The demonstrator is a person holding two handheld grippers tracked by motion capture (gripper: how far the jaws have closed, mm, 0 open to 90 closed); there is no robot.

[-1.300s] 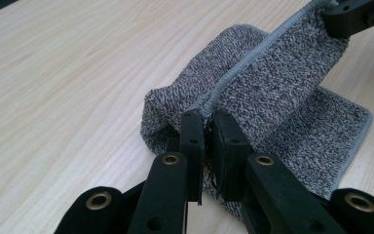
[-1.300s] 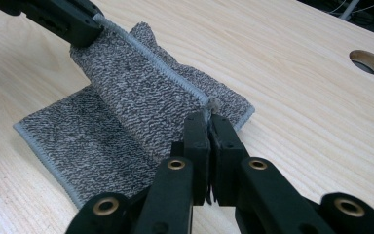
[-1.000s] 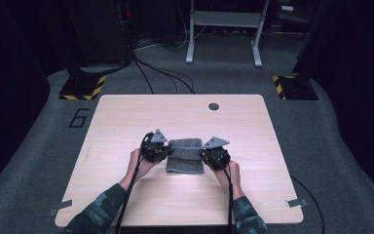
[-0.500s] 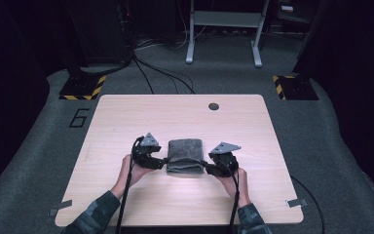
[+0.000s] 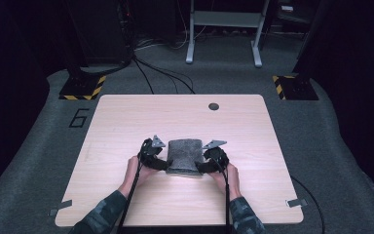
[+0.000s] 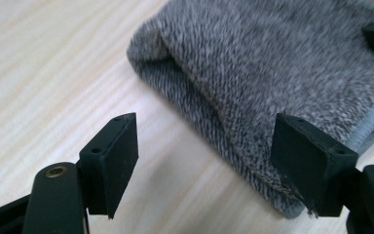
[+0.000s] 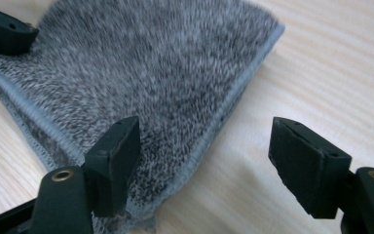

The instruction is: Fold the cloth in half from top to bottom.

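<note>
Item 1, floor marking: a painted figure "6" [image 5: 79, 118] on the grey floor, left of the table; the sole readable writing in the high view. Yellow-and-black striped stand bases [image 5: 83, 87] sit at the far left and far right.

Item 2, table [image 5: 126, 122]: pale wood, with a small dark round cap [image 5: 214, 106] near its far edge.

Item 3, left gripper [image 5: 163, 164]: at the towel's left near corner. Jaws spread, having just been opening. In the left gripper view one pad [image 6: 119, 158] stands over bare wood and the other at the towel's edge, neither pressing the cloth.

Item 4, towel [image 5: 184, 157]: grey, fuzzy, folded into a thick rectangle with a stitched hem; lies flat on the table, centre-front, between the two grippers.

Item 5, right gripper [image 5: 205, 167]: at the towel's right near corner. Jaws spread, likewise just opened; one pad [image 7: 114, 158] over the hem, the other over bare wood.

Change from one second ago: both grippers were then clamped at the towel's sides farther up the table; now they sit nearer the person, released, and the fold lies squarer.
</note>
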